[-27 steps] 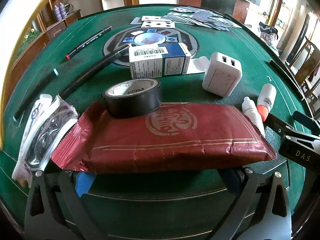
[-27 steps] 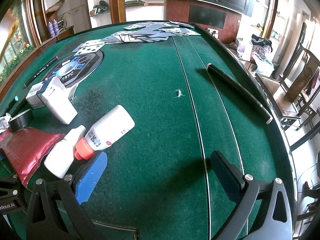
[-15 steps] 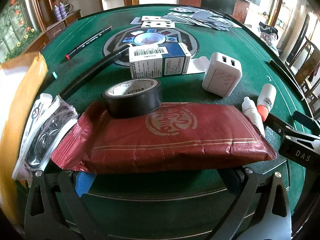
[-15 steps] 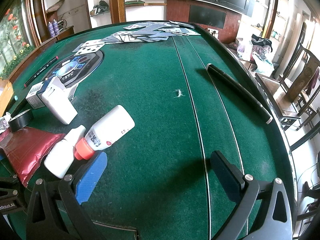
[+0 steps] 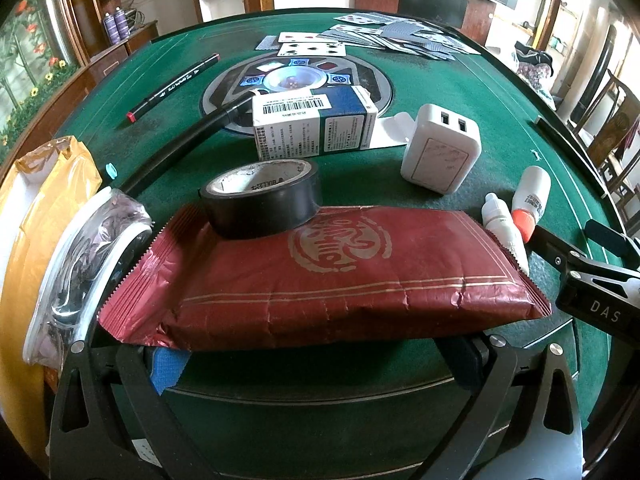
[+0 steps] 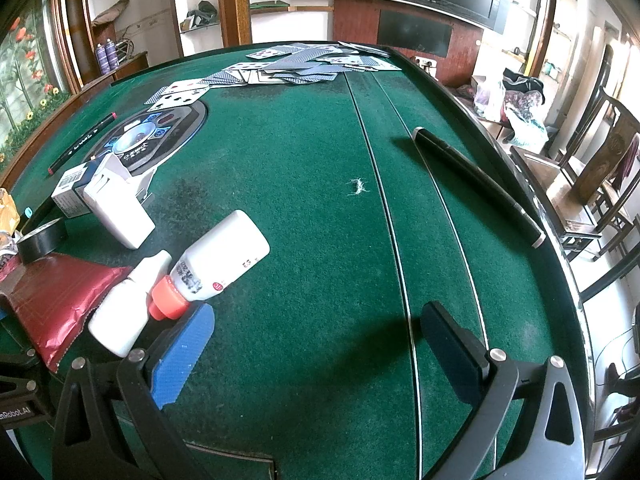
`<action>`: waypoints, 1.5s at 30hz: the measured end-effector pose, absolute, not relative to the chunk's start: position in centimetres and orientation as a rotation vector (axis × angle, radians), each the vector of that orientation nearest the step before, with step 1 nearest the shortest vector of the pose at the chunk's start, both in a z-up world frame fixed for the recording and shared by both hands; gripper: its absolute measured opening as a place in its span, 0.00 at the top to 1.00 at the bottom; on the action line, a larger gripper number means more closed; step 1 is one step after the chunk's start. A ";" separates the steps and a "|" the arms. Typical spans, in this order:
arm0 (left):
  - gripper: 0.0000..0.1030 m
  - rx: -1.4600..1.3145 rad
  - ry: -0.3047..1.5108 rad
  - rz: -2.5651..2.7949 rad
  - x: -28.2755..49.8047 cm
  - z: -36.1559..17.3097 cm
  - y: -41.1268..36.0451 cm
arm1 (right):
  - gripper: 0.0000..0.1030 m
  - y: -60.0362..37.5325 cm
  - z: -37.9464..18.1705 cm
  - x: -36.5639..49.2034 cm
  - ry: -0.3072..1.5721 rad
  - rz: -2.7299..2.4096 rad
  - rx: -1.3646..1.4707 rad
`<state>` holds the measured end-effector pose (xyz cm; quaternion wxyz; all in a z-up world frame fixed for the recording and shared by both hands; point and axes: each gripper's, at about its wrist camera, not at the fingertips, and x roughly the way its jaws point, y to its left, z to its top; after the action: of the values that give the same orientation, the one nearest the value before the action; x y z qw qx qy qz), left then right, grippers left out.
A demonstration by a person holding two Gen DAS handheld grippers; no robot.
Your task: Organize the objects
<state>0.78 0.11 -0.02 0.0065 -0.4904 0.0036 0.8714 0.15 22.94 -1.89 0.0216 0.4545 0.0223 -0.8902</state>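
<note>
Green felt desk all clutter, nothing sorted yet. Left hand-held gripper spread wide under red packet; tape roll at 12 o'clock. Right hand-held gripper apart, empty; dropper bottles at 10 o'clock. Yellow bag at 9 o'clock.

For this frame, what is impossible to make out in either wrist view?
- Left gripper: in the left wrist view the red packet covers its fingertips, so any grip on it cannot be judged.
- Clear plastic bag: contents blurred at the fisheye edge.
- Yellow bag: cut off by the left edge.
- Black tape roll: in the right wrist view, partly cut by the left edge.
- White box: print too small to read.
</note>
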 end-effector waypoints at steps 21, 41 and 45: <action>0.00 -1.533 0.015 2.725 1.1 0.0 -0.1 | 0.00 23.0 -1.9 0.1 0.068 -2.759 1.409; 0.00 -1.533 0.014 2.725 0.3 -0.1 0.6 | 0.00 23.3 1.6 2.5 0.044 -2.656 1.334; 0.01 -1.658 -0.008 2.652 0.4 0.7 0.5 | 0.00 22.9 4.4 4.3 0.070 -2.628 1.231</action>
<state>0.41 0.53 0.68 0.0070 -0.5300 -0.0027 0.8479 4.27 22.92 4.45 0.1192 0.4210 0.0239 -0.8989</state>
